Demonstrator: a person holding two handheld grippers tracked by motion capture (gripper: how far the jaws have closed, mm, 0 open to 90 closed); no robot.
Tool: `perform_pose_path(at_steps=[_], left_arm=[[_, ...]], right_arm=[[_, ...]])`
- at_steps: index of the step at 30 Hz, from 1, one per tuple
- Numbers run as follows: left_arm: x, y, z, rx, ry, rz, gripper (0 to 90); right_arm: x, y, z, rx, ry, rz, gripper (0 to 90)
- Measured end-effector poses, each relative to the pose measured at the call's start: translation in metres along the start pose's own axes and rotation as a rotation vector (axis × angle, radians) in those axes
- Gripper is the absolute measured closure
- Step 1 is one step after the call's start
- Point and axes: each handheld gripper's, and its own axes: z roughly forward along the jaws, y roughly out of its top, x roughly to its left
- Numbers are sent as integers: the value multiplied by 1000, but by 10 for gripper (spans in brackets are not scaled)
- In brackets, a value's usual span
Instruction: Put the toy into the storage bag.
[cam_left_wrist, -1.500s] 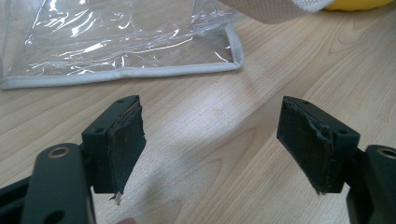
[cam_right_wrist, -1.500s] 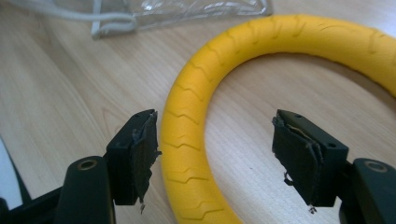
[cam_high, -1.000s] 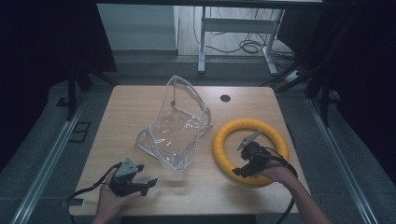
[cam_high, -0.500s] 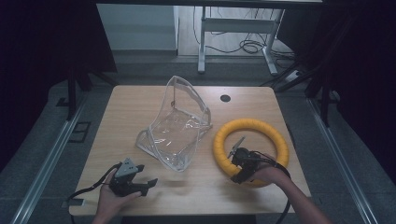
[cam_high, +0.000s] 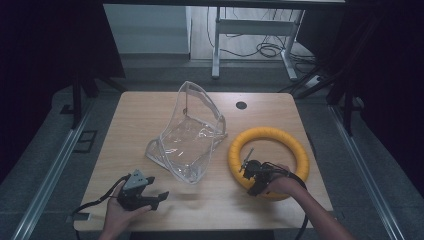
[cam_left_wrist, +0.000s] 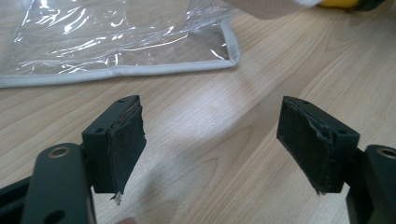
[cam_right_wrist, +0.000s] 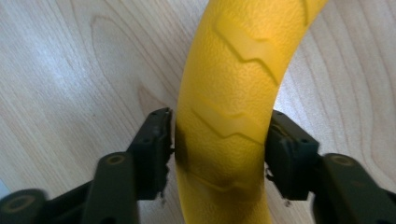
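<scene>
A yellow ring with moulded chevron marks lies flat on the right half of the wooden table. My right gripper sits at the ring's near left arc. In the right gripper view, its jaws press both sides of the yellow ring, so the right gripper is shut on it. A clear plastic bag with a grey hem stands crumpled at the table's middle. My left gripper rests near the front left edge, open. Its pads hold nothing, just short of the clear bag's corner.
A small black grommet hole sits near the table's far edge. Beyond the table are a white desk frame and loose cables on the floor. Dark curtains flank both sides. Metal floor rails run beside the table.
My right gripper has slid along the ring toward its near left arc and now has its jaws pressed on the tube. The left gripper has stayed put.
</scene>
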Motion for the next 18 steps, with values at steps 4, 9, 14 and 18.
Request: perform_pose_path(at_steps=[4,9,14,18], left_arm=[[0,0,0,0,1,0,231],[-1,0,1,3,1,0,231],[-1,0,2,6,-1,0,232],[-1,-1,2,6,0,1,232]], right_arm=[[-4,0,2,13,25,0,509],[-8,0,1,10,55,1,513],[-10,2,3,27,67,-7,508],[-10,4,3,47,73,-5,513]])
